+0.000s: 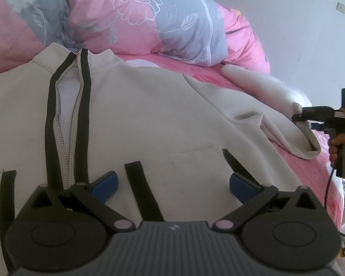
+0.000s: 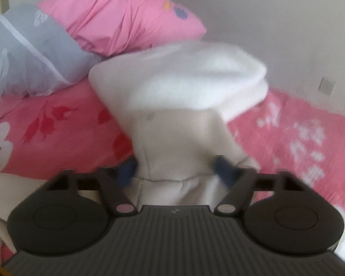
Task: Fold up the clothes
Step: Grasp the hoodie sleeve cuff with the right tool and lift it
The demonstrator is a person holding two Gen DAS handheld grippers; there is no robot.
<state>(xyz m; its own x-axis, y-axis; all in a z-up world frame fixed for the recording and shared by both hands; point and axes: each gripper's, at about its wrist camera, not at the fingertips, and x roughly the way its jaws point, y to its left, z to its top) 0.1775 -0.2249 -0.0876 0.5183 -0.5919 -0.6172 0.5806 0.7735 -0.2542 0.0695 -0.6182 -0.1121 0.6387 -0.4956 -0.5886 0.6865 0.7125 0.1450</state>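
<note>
Jacket (image 1: 149, 105) lies front-up; the left gripper (image 1: 172, 184) hovers spread. The right gripper (image 2: 177, 170) straddles the sleeve (image 2: 172, 142), seemingly unpinched through blur; clamp squarely before folding inward.

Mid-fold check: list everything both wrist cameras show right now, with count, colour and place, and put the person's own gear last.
jacket: one, cream with black zip trim, spread front-up on the bed, zip partly open.
sleeve: one, cream with white fleece lining, stretched over the sheet on the jacket's right side.
bedsheet: one, pink with flowers, under the jacket.
pillows: grey-and-pink floral and plain pink, at the head of the bed.
wall: white, behind the bed.
left tongs: blue pads apart, over the jacket pocket, nothing gripped.
right tongs: blurred, pads either side of the sleeve.
hand: one, holding the right tongs' handle.
</note>
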